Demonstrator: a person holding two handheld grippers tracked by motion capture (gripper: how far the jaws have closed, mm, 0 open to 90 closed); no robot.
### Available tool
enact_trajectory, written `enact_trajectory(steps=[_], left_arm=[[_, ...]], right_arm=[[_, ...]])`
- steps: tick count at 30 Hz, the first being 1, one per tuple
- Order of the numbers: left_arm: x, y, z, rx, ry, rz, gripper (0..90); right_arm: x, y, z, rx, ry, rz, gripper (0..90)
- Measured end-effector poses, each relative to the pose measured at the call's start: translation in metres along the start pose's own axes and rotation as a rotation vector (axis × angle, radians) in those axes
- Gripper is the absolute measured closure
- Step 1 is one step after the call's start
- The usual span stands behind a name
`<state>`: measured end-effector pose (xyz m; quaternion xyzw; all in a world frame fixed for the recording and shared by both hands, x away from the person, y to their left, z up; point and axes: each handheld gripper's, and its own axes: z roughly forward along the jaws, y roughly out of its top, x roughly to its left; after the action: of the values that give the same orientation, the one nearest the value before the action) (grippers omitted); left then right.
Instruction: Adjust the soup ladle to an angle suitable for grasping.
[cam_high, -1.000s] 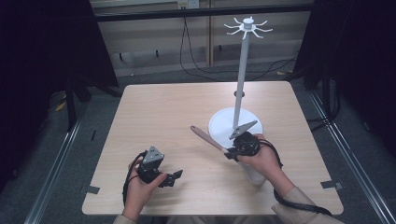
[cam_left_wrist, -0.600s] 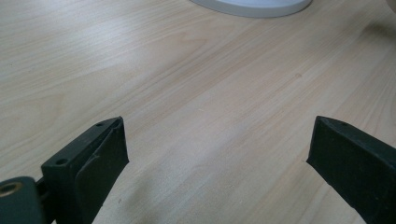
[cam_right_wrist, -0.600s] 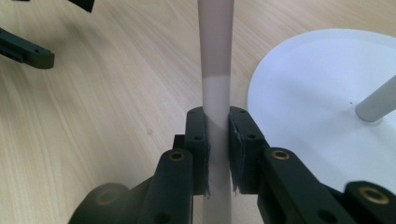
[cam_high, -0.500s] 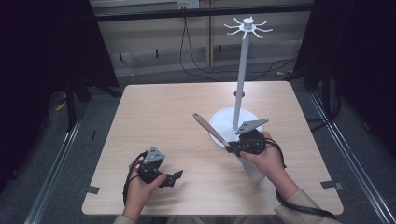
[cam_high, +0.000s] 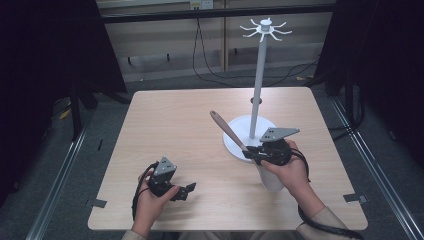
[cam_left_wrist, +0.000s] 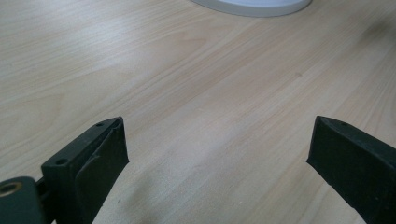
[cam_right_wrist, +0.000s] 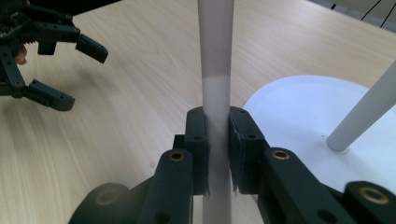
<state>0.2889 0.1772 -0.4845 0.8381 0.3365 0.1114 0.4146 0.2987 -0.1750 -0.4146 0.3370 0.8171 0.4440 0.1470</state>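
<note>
The right gripper (cam_high: 256, 155) pinches a spatula (cam_high: 227, 130) by its pale handle – fingers pressed tight on it – held tilted over the white stand (cam_high: 257, 90) base. The left gripper (cam_high: 184, 192) rests low on the bench (cam_high: 180, 120) – fingers spread, holding nothing.

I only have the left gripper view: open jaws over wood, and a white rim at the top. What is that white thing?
Observer: It is the round base of a white stand, whose tall pole ends in a ring of hooks.
Operator: Where is the right gripper?
Observer: The right gripper is at the near edge of that base, shut on a long utensil.
Operator: How does the utensil sit?
Observer: Tilted, with its brown end pointing up and away to the left in the high view.
</note>
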Motion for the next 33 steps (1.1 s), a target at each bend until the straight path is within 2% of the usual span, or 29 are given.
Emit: enact_trajectory(steps=[7,12,20,29,33], left_arm=[[0.000,0.000,0.000,0.001,0.001,0.000,4.5],[0.000,0.000,0.000,0.007,0.001,0.006,4.5],[-0.001,0.000,0.000,0.007,0.007,0.003,4.5],[0.000,-0.001,0.001,0.006,0.008,0.000,4.5],[0.000,-0.001,0.000,0.007,0.010,0.005,4.5]], right_arm=[[0.000,0.001,-0.011,-0.071,-0.034,0.008,79.4],[-0.002,0.001,-0.024,-0.132,-0.068,0.032,79.4],[-0.003,0.005,-0.039,-0.178,-0.093,0.030,79.4],[-0.011,0.008,-0.060,-0.242,-0.129,0.050,79.5],[-0.011,0.010,-0.066,-0.254,-0.141,0.048,79.4]])
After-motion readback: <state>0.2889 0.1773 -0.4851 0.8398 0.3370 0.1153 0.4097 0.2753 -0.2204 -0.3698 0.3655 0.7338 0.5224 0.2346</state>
